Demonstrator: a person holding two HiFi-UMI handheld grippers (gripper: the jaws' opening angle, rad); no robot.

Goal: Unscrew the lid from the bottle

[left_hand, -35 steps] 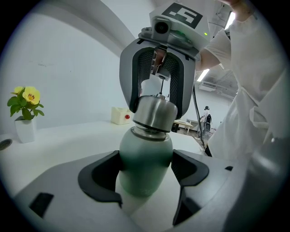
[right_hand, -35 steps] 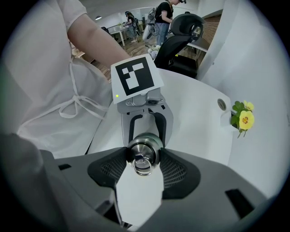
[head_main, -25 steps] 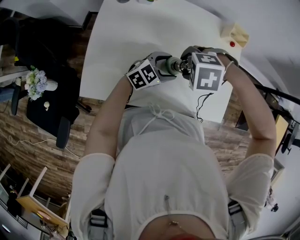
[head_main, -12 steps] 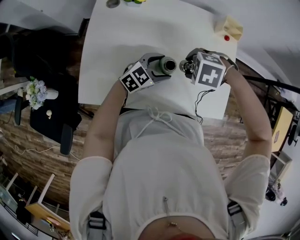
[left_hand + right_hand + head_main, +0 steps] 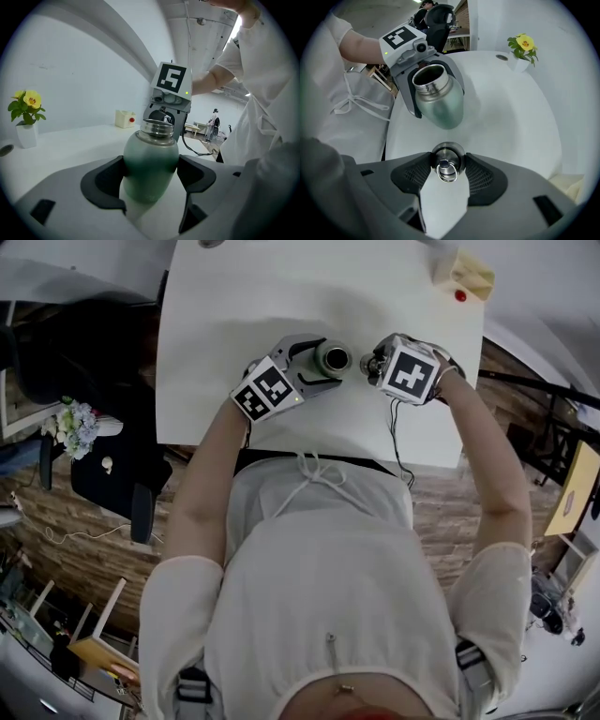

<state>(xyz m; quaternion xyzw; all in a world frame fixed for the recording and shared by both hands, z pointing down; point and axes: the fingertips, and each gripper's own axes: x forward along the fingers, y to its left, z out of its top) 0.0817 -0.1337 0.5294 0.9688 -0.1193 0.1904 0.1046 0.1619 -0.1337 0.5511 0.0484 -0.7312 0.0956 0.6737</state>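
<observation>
Gripping bottle (image 5: 151, 154): left gripper (image 5: 151, 174) is clamped round its body, over the table (image 5: 234, 306).
Lid (image 5: 446, 159): off the bottle's neck, pinched between the narrow jaws of the right gripper (image 5: 447, 169).
Gap: lid sits just right of the bottle's mouth, clear of it.
Axis: bottle is tilted, open neck pointing towards the lid.
Call: unscrewing looks done, and the right hand is free to park the lid.
</observation>
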